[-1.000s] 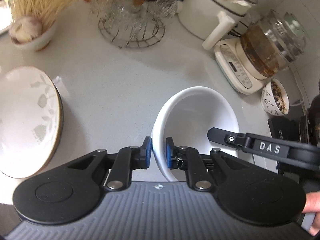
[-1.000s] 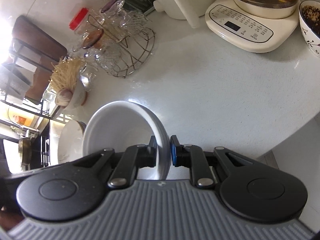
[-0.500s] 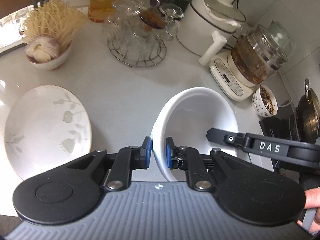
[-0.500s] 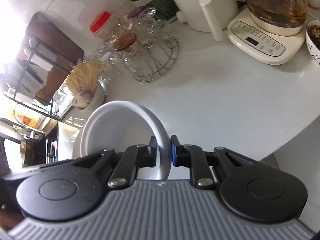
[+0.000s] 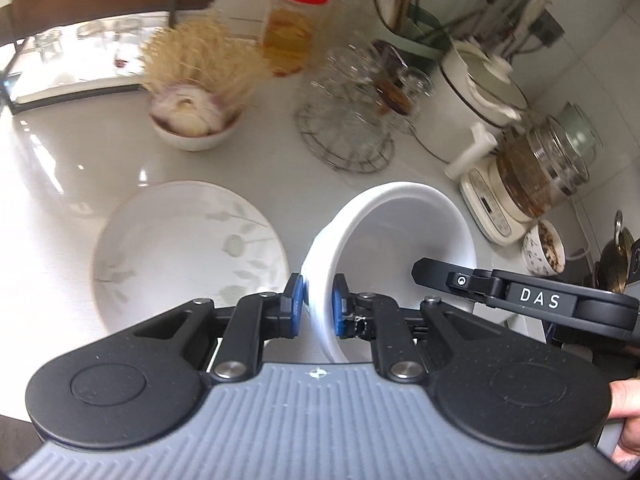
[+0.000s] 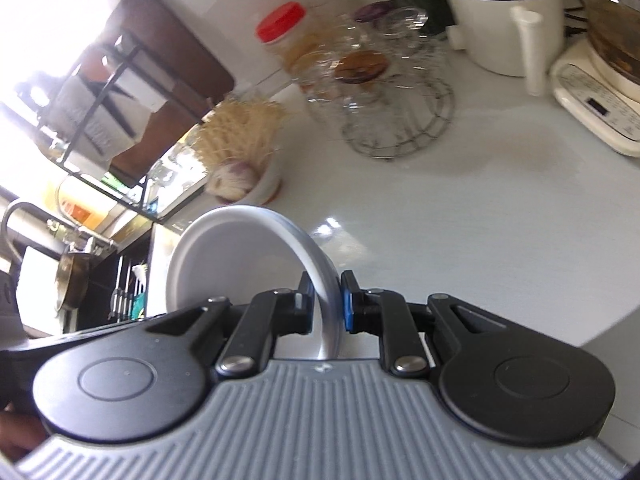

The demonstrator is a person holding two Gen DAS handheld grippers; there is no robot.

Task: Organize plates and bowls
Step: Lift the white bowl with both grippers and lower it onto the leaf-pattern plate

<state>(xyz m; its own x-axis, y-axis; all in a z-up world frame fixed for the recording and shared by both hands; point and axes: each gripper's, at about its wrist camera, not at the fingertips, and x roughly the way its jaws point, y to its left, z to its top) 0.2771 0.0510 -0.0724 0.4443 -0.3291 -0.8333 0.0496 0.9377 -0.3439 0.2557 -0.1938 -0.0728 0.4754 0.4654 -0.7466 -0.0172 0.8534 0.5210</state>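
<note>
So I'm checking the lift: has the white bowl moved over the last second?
Yes. The bowl, clamped by both claws, has risen and drawn back from the glass rack, which now sits farther off.

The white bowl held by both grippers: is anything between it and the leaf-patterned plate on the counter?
Nothing visible is. The white bowl, clamped by the left gripper and the right gripper, is beside the leaf-patterned plate, with only bare counter showing between them.

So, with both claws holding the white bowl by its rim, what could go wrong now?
1. The white bowl hangs tilted on thin rim pinches by the left claw and right claw; it might slip.
2. If the hands drift apart, one grip could let go.
3. Lowered carelessly, it could strike the leaf-patterned plate.
</note>
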